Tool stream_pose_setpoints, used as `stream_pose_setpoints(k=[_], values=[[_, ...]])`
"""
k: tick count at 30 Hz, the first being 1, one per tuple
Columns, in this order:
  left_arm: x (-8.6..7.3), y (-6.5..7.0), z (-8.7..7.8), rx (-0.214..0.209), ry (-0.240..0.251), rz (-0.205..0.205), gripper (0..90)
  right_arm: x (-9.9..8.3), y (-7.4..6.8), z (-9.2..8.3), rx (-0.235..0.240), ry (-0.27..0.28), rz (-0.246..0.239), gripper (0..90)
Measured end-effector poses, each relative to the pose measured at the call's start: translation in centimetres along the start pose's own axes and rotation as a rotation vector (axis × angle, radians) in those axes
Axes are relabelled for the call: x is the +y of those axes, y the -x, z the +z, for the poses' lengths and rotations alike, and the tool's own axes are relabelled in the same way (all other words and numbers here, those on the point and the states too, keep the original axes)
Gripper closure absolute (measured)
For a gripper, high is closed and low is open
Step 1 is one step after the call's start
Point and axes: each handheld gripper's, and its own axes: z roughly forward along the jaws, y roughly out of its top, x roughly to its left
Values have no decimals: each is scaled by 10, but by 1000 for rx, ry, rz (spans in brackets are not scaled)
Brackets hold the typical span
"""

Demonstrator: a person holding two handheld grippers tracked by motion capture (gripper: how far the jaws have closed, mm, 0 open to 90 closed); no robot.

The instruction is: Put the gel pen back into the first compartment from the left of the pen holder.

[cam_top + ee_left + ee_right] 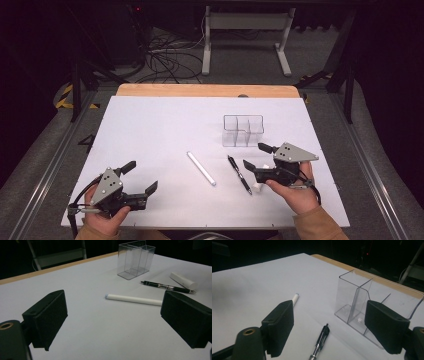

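Observation:
My left gripper (142,177) rests open near the table's front left corner, with nothing between its pads. To the right, my right gripper (256,156) is open too, just right of a black pen (239,174) lying on the white table top (160,125). In the right gripper view that black pen (320,340) lies on the table below the gap between the jaws, untouched. A white stick (201,168) lies left of the pen. A clear divided box (243,130) stands upright behind both. A small white block (258,187) lies under the right gripper's body.
In the left gripper view, the white stick (133,299), black pen (167,287), white block (183,280) and clear box (136,261) lie ahead to the right. A wooden strip (207,90) edges the table's far side. Beyond it are cables and a stand's legs (245,45).

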Motion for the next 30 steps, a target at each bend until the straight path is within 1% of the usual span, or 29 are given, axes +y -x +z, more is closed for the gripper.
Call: stream_pose_setpoints(k=[4, 9, 10, 11, 12, 13, 14, 15, 16, 17, 18, 19, 20, 21, 22, 23, 24, 25, 26, 27, 28, 29, 30], values=[[0, 0, 0, -1, 1, 1, 78, 1, 0, 0, -11, -8, 5, 241], [0, 0, 0, 0, 2, -2, 78, 1, -1, 1, -15, -35, 12, 285], [0, 0, 0, 0, 0, 2, 80, 2, -2, 2, -30, -69, 5, 341], [0, 0, 0, 0, -1, 2, 80, 3, -2, 3, -37, -90, -1, 358], [0, 0, 0, 0, -1, 2, 80, 3, -2, 3, -37, -90, -1, 358], [0, 0, 0, 0, -2, 3, 80, 4, -4, 5, -35, -118, 4, 384], [0, 0, 0, 1, -4, 3, 80, 4, -4, 7, -30, -126, 6, 388], [0, 0, 0, 1, -4, 4, 80, 5, -5, 8, -31, -137, 6, 410], [0, 0, 0, 2, -1, 3, 80, 5, -5, 9, -29, -160, -1, 435], [0, 0, 0, 2, -1, 3, 80, 5, -5, 9, -29, -160, -1, 435], [0, 0, 0, 2, -1, 2, 80, 5, -6, 11, -31, -182, -8, 437], [0, 0, 0, 1, -2, 2, 80, 6, -6, 13, -34, -216, -9, 477], [0, 0, 0, 0, -2, 2, 80, 6, -6, 13, -34, -216, -9, 477], [0, 0, 0, 1, -4, 1, 80, 6, -7, 15, -27, -266, 33, 466], [0, 0, 0, 0, -4, 1, 80, 7, -8, 16, -31, -280, 44, 451], [0, 0, 0, 0, -4, 1, 80, 7, -8, 16, -31, -280, 44, 451], [0, 0, 0, 0, -3, 1, 79, 7, -9, 18, -31, -330, 73, 442], [0, 0, 0, 1, -2, -1, 79, 7, -9, 18, -31, -330, 73, 442], [0, 0, 0, 0, -3, 0, 80, 8, -12, 20, -27, -371, 104, 465], [0, 0, 0, 1, -5, -1, 80, 8, -13, 21, -24, -401, 104, 501], [0, 0, 0, 1, -5, -3, 80, 8, -14, 23, -22, -426, 115, 495], [0, 0, 0, 1, -5, -2, 80, 8, -14, 23, -22, -426, 115, 495], [0, 0, 0, 1, -5, -2, 80, 9, -15, 26, -17, -451, 129, 492]])
